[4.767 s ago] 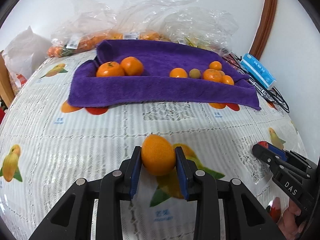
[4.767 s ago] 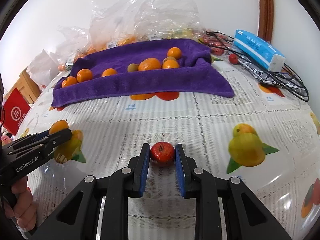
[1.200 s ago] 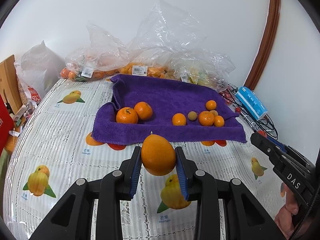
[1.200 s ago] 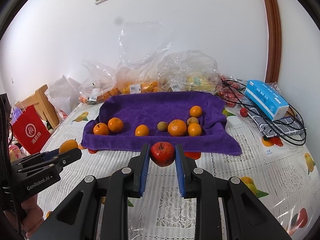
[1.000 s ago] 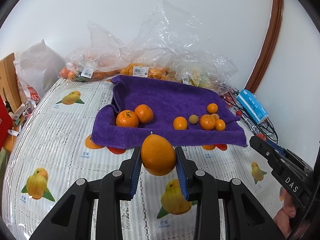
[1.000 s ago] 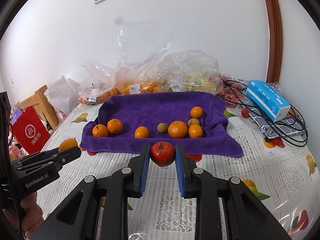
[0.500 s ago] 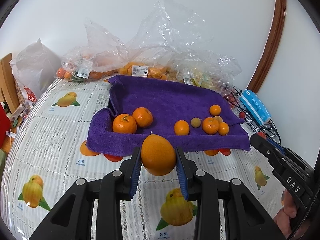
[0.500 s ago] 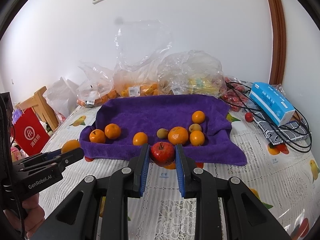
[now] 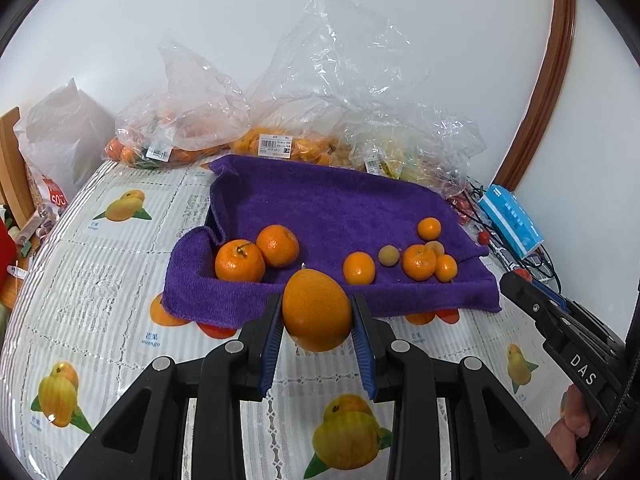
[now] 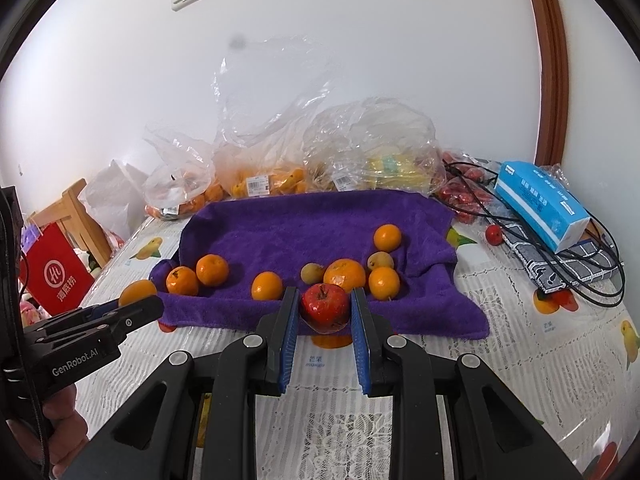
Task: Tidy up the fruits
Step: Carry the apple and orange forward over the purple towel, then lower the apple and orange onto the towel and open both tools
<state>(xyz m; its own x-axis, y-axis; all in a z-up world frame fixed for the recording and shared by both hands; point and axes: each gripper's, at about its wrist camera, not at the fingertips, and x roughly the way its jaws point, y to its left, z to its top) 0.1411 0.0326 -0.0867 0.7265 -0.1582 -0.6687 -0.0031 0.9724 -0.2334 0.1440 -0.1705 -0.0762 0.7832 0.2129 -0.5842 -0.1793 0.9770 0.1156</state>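
Left hand-held gripper (image 9: 317, 322): pinching a large oval orange fruit (image 9: 317, 310) between blue pads, held above the bench (image 9: 100, 304) in front of the cloth's near edge.
Right hand-held gripper (image 10: 325, 320): clamped on a small shiny red apple (image 10: 325, 308), also at the near edge.
Purple towel-lined tray (image 9: 320, 208): holding small round oranges (image 9: 240, 266) and two pale yellowish fruits (image 9: 388, 256).
Behind: clear plastic bags of fruit (image 9: 276, 146) against the wall.

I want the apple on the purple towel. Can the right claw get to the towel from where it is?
Probably yes. The right claw grips the red apple just before the purple towel, and only bare tablecloth lies between.
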